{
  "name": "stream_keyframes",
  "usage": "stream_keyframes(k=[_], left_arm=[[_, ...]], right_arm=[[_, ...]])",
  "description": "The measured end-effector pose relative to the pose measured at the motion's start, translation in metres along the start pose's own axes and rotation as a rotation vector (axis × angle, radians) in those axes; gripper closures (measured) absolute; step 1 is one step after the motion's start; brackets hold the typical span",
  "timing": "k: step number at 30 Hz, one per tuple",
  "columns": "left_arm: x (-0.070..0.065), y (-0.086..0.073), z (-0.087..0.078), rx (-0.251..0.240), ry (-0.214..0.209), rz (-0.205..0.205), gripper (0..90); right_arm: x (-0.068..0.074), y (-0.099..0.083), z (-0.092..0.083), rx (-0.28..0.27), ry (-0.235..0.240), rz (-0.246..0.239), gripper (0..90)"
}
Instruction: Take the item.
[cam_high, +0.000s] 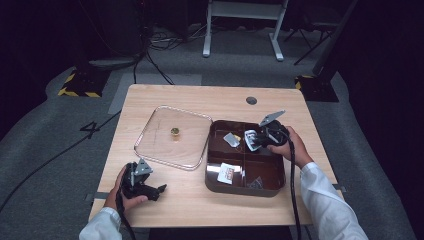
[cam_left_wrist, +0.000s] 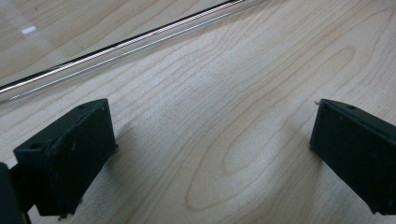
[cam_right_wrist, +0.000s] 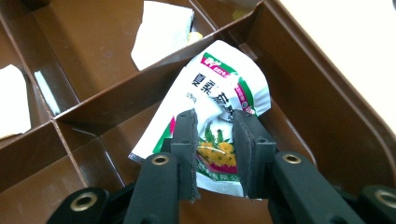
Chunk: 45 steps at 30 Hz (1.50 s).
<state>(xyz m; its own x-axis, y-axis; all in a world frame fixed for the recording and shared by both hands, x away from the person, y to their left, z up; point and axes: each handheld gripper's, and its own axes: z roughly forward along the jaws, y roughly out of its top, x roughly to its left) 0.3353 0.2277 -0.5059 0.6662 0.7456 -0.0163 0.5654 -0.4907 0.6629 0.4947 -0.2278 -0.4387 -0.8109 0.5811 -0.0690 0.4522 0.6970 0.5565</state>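
A brown divided tray (cam_high: 214, 186) sits right of the table's middle. My right gripper (cam_high: 251, 140) reaches into its far right compartment. In the right gripper view, that gripper (cam_right_wrist: 215, 140) is shut on a white and green sachet (cam_right_wrist: 219, 88) printed with yellow flowers, crumpled against the tray's divider (cam_right_wrist: 116, 100). My left gripper (cam_high: 160, 190) rests near the table's front left, pointing right. In the left gripper view it (cam_left_wrist: 210, 140) stands open over bare wood, with nothing between its fingers.
A clear square lid (cam_high: 150, 140) with a small gold knob (cam_high: 175, 131) lies left of the tray; its edge (cam_left_wrist: 116, 45) shows beyond the left gripper. Other small packets (cam_high: 226, 173) (cam_right_wrist: 161, 30) lie in the tray's compartments. A grey grommet (cam_high: 251, 100) sits in the table's far edge.
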Motion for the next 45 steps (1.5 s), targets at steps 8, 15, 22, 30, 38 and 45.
stream_keyframes(k=[8,15,22,30,38,45], left_arm=[[0.000,0.000,0.000,0.000,0.000,0.000,0.2],[0.000,0.000,0.000,-0.001,-0.001,-0.004,0.2],[0.000,0.000,0.000,0.000,0.000,0.000,0.2],[0.000,0.000,0.000,0.000,0.000,0.000,0.2],[0.000,0.000,0.000,0.000,0.000,0.000,0.2],[0.000,0.000,0.000,0.000,0.000,0.000,0.1]], right_arm=[[0.000,-0.002,-0.010,-0.029,0.018,0.002,71.5],[0.003,-0.003,-0.020,-0.047,0.016,-0.010,71.7],[0.002,-0.006,-0.033,-0.085,0.022,-0.007,71.8],[0.000,-0.013,-0.051,-0.118,0.015,0.000,71.9],[-0.002,-0.026,-0.071,-0.136,-0.008,0.001,71.9],[-0.009,-0.043,-0.083,-0.131,-0.032,0.018,71.9]])
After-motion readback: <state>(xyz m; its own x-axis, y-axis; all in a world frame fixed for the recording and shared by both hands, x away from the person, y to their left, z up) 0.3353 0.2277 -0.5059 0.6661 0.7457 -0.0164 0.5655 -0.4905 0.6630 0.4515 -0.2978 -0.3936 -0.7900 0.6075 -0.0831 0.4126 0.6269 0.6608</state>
